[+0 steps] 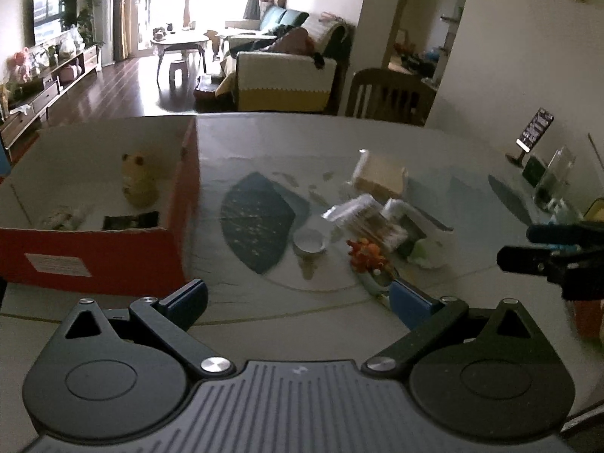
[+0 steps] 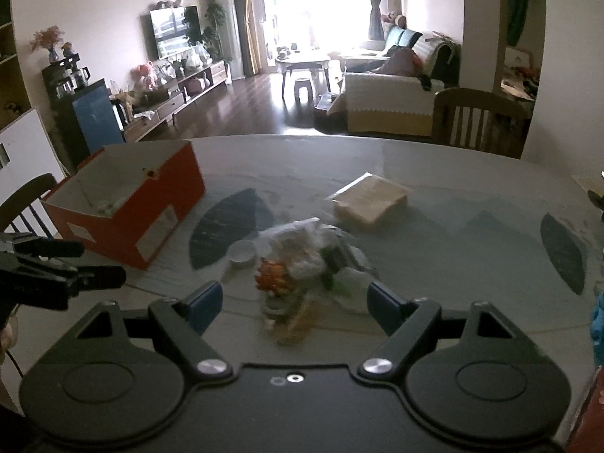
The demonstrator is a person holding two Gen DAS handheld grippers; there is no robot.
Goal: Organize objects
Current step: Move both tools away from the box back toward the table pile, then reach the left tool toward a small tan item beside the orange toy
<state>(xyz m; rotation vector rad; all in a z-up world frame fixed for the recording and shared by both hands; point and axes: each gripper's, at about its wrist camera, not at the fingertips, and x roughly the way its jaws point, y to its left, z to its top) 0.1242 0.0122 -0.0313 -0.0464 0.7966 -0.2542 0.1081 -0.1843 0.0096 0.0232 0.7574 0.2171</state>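
Both the left tongs (image 1: 298,298) and right tongs (image 2: 292,304) are held spread and empty above the bench (image 2: 453,188), where the orange toy (image 2: 272,275), judged light and lumpy, lies beside crinkly packets (image 2: 302,241), best pinched across its body.

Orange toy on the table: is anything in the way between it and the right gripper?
Nothing visible blocks it. The right gripper is open and empty, and the orange toy lies on the table just ahead of its fingertips, at the near edge of the blurry pile. A small white cup sits to the toy's left.
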